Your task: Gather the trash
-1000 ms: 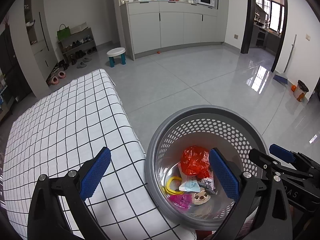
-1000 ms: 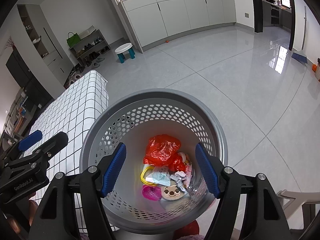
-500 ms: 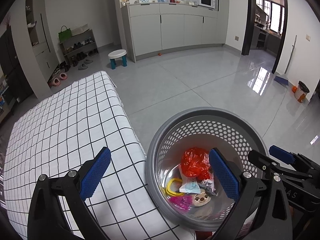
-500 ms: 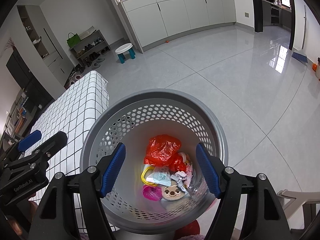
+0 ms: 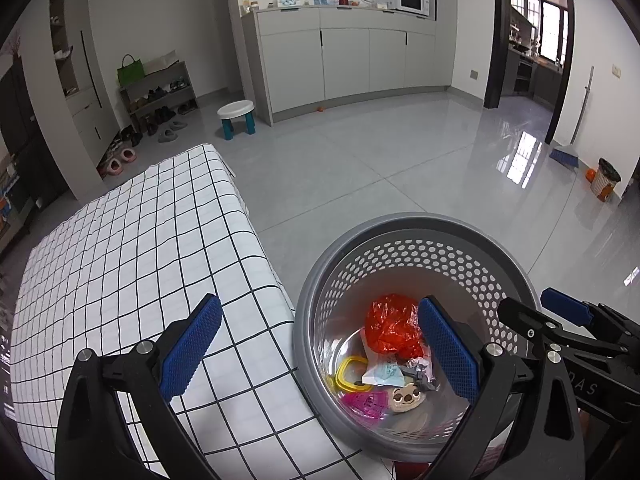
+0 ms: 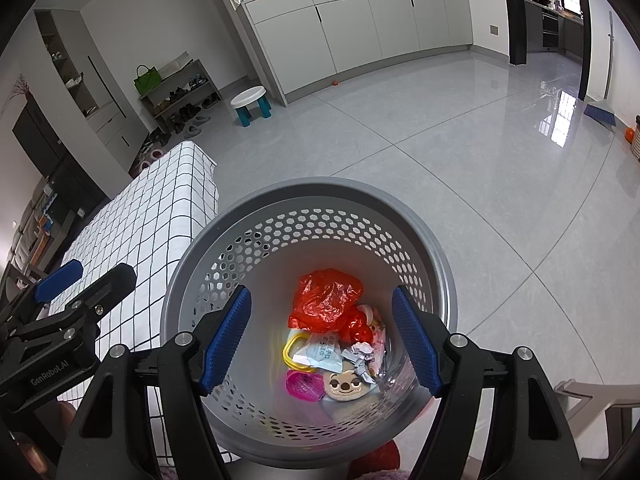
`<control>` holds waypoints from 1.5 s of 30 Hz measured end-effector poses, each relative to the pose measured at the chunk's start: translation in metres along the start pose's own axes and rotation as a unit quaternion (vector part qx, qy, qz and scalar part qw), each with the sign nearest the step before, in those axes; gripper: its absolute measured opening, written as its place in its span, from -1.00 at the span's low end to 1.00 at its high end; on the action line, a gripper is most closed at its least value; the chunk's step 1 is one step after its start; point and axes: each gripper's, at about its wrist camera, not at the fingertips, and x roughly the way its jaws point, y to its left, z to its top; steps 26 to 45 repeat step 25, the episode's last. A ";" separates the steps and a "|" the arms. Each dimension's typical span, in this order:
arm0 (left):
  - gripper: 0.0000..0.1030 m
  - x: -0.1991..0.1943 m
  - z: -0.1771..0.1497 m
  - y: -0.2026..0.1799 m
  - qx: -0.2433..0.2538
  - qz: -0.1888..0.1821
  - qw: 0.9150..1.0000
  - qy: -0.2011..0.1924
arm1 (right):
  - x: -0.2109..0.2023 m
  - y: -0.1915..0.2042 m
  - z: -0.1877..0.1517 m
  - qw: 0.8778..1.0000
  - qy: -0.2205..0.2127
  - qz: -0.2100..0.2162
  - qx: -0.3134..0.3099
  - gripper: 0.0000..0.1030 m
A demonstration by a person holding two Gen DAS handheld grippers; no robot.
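Beside the checked tabletop [image 5: 132, 248], the grey perforated basket [image 6: 308, 192] holds the trash: a red plastic bag [image 6: 326, 300], a yellow ring [image 6: 292, 354] and a white packet [image 6: 320, 356]. Your right tool [image 6: 320, 336] hangs above it, spread wide and empty; your left tool [image 5: 316, 350], equally wide, straddles the rim.

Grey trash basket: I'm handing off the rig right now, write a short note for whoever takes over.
Left gripper: open, empty, above the table edge and basket rim.
Right gripper: open, empty, over the basket mouth.
Grey perforated basket stands beside the checkered table.
Inside it: red plastic bag, yellow ring, white wrapper, crumpled foil, pink piece, cartoon-face piece.
Done: that trash is in the basket. The visible part of the tabletop shows no trash.
Left: check the parts of the table and floor outside these views.
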 end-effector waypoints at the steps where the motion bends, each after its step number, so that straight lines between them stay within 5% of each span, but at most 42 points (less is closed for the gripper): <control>1: 0.88 0.000 0.000 0.000 0.000 0.000 1.000 0.001 | 0.000 0.000 0.000 1.000 0.000 0.000 0.000 0.35; 45: 0.88 -0.001 -0.002 -0.001 -0.002 0.002 1.000 0.005 | 0.000 0.000 0.000 1.000 0.000 0.000 0.000 0.35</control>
